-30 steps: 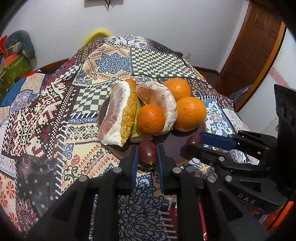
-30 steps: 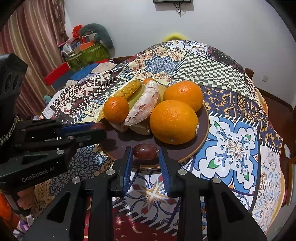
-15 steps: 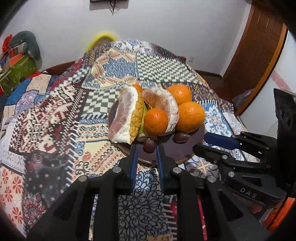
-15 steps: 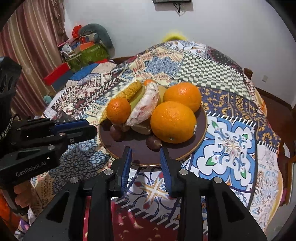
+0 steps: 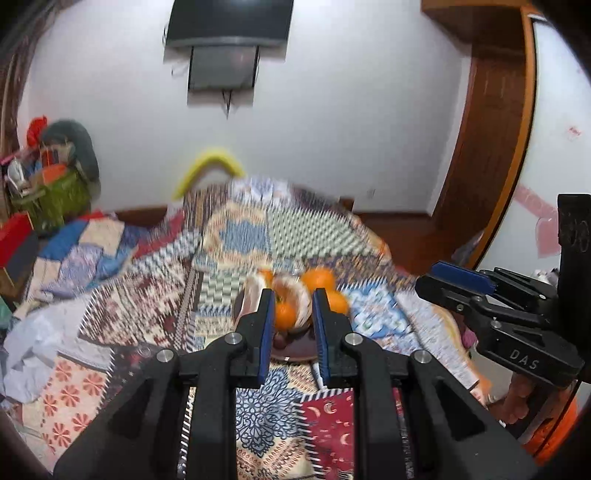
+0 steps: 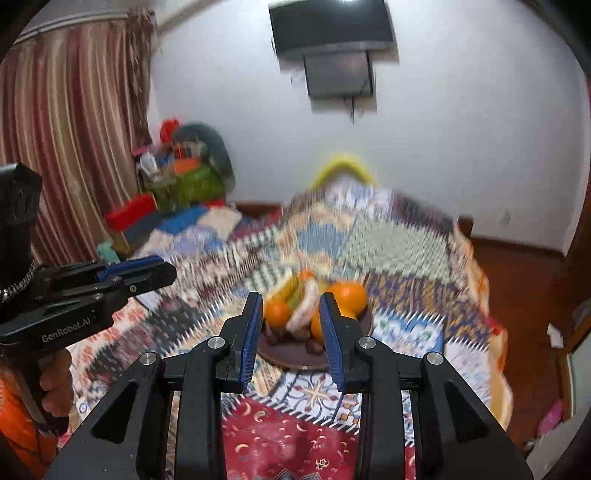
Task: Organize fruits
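Observation:
A dark brown plate (image 6: 295, 356) holds several oranges (image 6: 350, 293), peeled pomelo pieces (image 6: 303, 314) and small dark passion fruits (image 6: 314, 345) on the patchwork-covered table. It also shows, blurred, in the left wrist view (image 5: 295, 349) with an orange (image 5: 286, 314). My left gripper (image 5: 293, 299) is open and empty, well back from the plate. My right gripper (image 6: 291, 302) is open and empty, also well back. Each gripper shows in the other's view, the right one (image 5: 458, 277) and the left one (image 6: 136, 266).
The patchwork cloth (image 6: 369, 240) covers the whole table. A yellow chair back (image 6: 341, 164) stands behind it. A cluttered pile with a green basket (image 6: 184, 184) sits at the left by striped curtains. A TV (image 6: 332, 26) hangs on the wall; a wooden door (image 5: 491, 147) is at the right.
Both grippers have pulled back and risen away from the plate, which now looks small and blurred. The passion fruits they let go stay on the plate.

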Demonstrator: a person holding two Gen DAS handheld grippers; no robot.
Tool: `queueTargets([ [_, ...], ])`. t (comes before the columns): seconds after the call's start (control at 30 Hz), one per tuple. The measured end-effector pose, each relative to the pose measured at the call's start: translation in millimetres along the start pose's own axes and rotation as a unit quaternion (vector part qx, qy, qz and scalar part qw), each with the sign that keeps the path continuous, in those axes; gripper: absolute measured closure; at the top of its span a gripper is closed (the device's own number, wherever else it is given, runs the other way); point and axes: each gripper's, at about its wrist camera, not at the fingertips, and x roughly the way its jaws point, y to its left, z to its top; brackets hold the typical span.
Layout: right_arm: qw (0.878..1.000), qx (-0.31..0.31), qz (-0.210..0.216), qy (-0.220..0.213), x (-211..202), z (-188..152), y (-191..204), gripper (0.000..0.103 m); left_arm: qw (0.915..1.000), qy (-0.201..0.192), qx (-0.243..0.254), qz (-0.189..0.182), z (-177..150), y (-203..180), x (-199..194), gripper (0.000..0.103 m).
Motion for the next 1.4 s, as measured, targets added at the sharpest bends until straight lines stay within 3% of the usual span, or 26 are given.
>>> queueTargets([
  [0.03, 1.000, -0.001, -0.001, -0.013, -8.7, 2.1, 2.9, 0.064, 0.9998, -0.018, 0.002, 0.001, 3.2, -4.5, -14.6, 0.080],
  [0.2, 0.995, -0.009, -0.018, -0.097, -65.2, 13.2, 21.6, 0.063, 0.9960, -0.088, 0.015, 0.007, 11.7, -20.8, -71.1, 0.070],
  [0.3, 0.990, -0.004, -0.018, -0.139, -93.6, 16.1, 30.0, 0.056, 0.9913, -0.127, 0.025, 0.020, 11.6, -30.1, -98.4, 0.063],
  [0.47, 0.984, -0.012, -0.036, -0.173, -110.8, 14.0, 41.1, 0.049, 0.9845, -0.171, 0.030, 0.025, 8.1, -38.7, -131.3, 0.047],
  [0.53, 0.982, -0.016, -0.050, -0.184, -113.0, 11.0, 45.9, 0.031, 0.9827, -0.181, 0.029, 0.026, 7.1, -39.8, -139.7, 0.044],
  [0.6, 0.979, -0.018, -0.063, -0.195, -115.4, 8.0, 50.3, 0.021, 0.9815, -0.188, 0.027, 0.025, 5.4, -39.8, -145.4, 0.032],
  [0.7, 0.978, -0.017, -0.065, -0.196, -118.6, 4.6, 52.6, 0.016, 0.9803, -0.195, 0.022, 0.023, 3.1, -39.6, -150.9, 0.011],
  [0.83, 0.977, -0.009, -0.070, -0.200, -121.2, 3.4, 51.0, 0.000, 0.9795, -0.198, 0.019, 0.030, 1.0, -38.7, -151.6, 0.007],
  [0.97, 0.977, -0.008, -0.075, -0.201, -127.5, 0.4, 49.7, 0.000, 0.9786, -0.201, 0.018, 0.038, 0.1, -39.9, -153.1, 0.001],
  [1.4, 0.977, -0.003, -0.076, -0.197, -130.6, -4.5, 48.5, 0.000, 0.9777, -0.204, 0.023, 0.046, -5.4, -46.5, -156.2, 0.000],
])
